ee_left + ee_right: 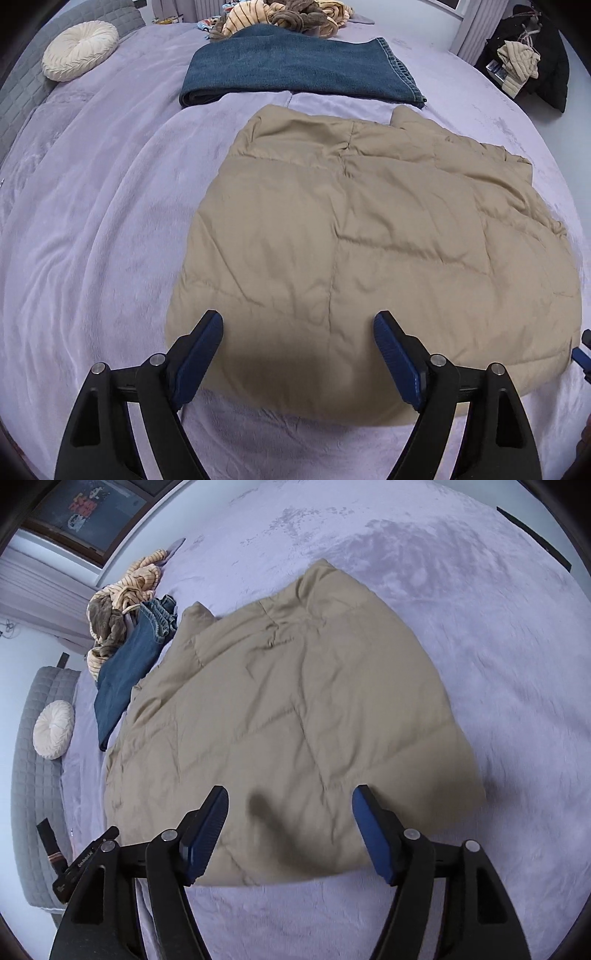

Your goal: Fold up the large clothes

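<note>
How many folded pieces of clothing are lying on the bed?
2: a tan quilted garment in front of both open tongs, and folded jeans just beyond it. The striped heap behind may hide more.

You get soft, even daylight in both wrist views, cool in tone, with no glare. A broad, soft shadow falls on the near edge of the tan quilted padded garment (pixel 351 236) in the left view; a smaller finger-shaped one marks it in the right view (pixel 288 701). Fisheye distortion bows the lavender plush bedspread (pixel 92 221) and darkens the corners. The bedspread's right side looks slightly smeared in the right view.
</note>
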Motion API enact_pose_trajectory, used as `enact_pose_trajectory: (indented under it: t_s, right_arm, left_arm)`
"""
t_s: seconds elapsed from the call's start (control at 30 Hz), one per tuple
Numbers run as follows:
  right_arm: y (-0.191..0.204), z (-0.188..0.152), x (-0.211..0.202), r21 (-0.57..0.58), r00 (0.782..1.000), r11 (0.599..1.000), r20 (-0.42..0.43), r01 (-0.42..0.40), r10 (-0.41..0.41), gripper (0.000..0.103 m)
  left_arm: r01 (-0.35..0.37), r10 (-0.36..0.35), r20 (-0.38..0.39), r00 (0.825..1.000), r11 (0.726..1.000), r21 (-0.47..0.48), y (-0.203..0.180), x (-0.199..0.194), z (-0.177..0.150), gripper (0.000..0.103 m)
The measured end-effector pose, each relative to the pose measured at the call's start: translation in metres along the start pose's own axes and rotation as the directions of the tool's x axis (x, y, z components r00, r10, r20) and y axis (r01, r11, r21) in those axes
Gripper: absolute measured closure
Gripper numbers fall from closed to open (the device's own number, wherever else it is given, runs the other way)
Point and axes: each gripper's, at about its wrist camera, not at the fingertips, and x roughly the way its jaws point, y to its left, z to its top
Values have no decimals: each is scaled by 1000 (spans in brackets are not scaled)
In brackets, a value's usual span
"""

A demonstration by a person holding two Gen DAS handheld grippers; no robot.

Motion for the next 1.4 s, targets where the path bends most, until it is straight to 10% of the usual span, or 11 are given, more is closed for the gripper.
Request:
enact_pose_trajectory:
  t_s: [0.17,0.23,0.73,1.0,1.27,1.4]
  right_arm:
    - [-5,-25,-3,-1,1000,1000,-13,14,-14,25]
    - [-9,-32,-1,8,1000,1000,-20,9,-9,24]
    - [-37,-51,33,229,990,965,-21,-130,138,12]
    - [-48,-45,42,335,974,915,48,-223,220,11]
    - [-50,-30,55,398,949,862,94,-314,302,10]
    - [-39,-20,66,398,927,839,102,-371,361,0]
  left_arm:
    - [16,-17,-25,1000,1000,-14,-1,-4,-23,17]
    - [9,-9,-26,1000,1000,-15,-1,-3,-29,0]
    - [26,-27,-48,998,999,-32,16,8,-37,0]
    - [105,-108,-3,994,975,-197,48,11,-35,0]
    - [417,-461,-21,887,820,-392,69,47,-40,0]
    - [442,-485,-1,874,797,-411,66,60,-32,0]
